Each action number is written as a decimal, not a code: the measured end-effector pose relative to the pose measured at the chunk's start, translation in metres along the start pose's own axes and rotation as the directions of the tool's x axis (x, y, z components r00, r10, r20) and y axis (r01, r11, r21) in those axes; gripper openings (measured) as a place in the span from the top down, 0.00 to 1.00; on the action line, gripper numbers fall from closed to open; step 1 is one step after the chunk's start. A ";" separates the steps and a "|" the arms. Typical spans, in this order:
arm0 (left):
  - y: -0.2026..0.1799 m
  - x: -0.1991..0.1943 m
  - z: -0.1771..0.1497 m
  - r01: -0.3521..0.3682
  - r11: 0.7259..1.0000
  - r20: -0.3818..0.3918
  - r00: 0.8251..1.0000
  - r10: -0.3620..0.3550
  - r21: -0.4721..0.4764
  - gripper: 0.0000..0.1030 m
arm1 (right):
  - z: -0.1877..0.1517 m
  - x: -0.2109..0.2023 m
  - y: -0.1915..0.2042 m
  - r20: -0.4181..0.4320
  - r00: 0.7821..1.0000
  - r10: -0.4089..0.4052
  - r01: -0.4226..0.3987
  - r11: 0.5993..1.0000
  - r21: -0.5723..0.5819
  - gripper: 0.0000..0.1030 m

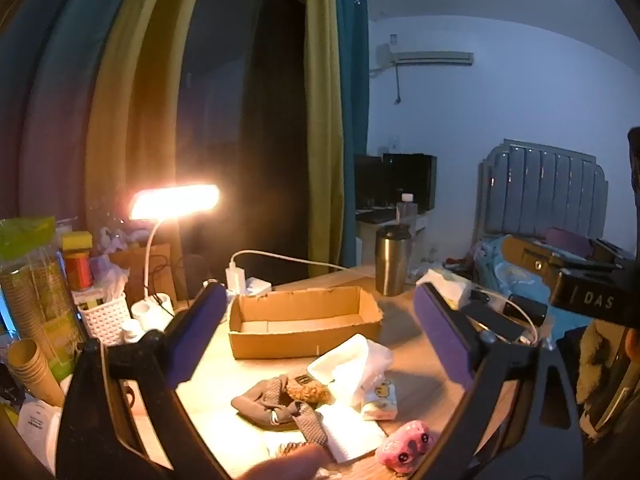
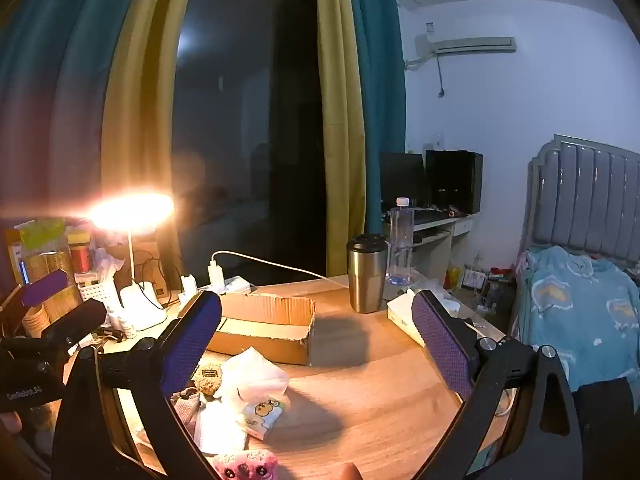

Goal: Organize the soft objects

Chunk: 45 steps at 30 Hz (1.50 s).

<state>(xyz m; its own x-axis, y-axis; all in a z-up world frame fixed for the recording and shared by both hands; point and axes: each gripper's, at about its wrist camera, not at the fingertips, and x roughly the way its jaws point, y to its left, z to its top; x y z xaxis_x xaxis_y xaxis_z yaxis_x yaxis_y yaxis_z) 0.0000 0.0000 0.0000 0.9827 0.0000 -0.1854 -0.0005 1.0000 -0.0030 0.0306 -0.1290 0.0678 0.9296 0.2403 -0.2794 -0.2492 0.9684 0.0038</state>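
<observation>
Both the left gripper (image 1: pixel 320 340) and right gripper (image 2: pixel 320 344) hang with jaws spread wide, holding nothing. The soft pile lies on the bench (image 2: pixel 360 380) just before the box (image 1: pixel 300 320): sock (image 1: pixel 272 404), tissues (image 1: pixel 352 364), and a pink toy (image 1: pixel 404 444), half cut off by the frame edge.

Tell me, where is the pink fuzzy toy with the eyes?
The pink plush toy lies at the near edge of the wooden table, low in both wrist views, just right of the folded white cloth and below the cartoon tissue pack.
</observation>
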 end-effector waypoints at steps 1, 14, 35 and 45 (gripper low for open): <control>0.000 0.000 0.000 0.001 1.000 -0.002 1.000 -0.001 -0.009 0.07 | 0.000 0.000 0.000 -0.007 1.000 0.002 -0.002 1.000 -0.001 0.05; 0.022 -0.011 0.002 -0.019 0.992 -0.006 1.000 0.019 -0.122 0.07 | 0.002 -0.004 0.009 -0.032 0.999 0.005 -0.006 0.999 -0.035 0.05; 0.029 -0.014 0.005 -0.006 0.991 0.007 1.000 0.007 -0.137 0.07 | 0.000 -0.005 0.012 -0.035 0.999 0.035 -0.035 0.999 -0.019 0.05; 0.030 -0.013 0.005 0.017 0.990 -0.011 1.000 -0.019 -0.141 0.07 | -0.003 -0.004 0.009 -0.045 0.998 0.040 -0.040 0.999 0.003 0.05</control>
<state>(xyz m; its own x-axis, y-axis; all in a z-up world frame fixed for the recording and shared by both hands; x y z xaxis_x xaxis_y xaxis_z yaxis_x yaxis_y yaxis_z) -0.0118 0.0296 0.0074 0.9804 -0.0190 -0.1962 -0.0098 0.9894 -0.1448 0.0234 -0.1213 0.0662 0.9057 0.2756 -0.3221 -0.2852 0.9583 0.0178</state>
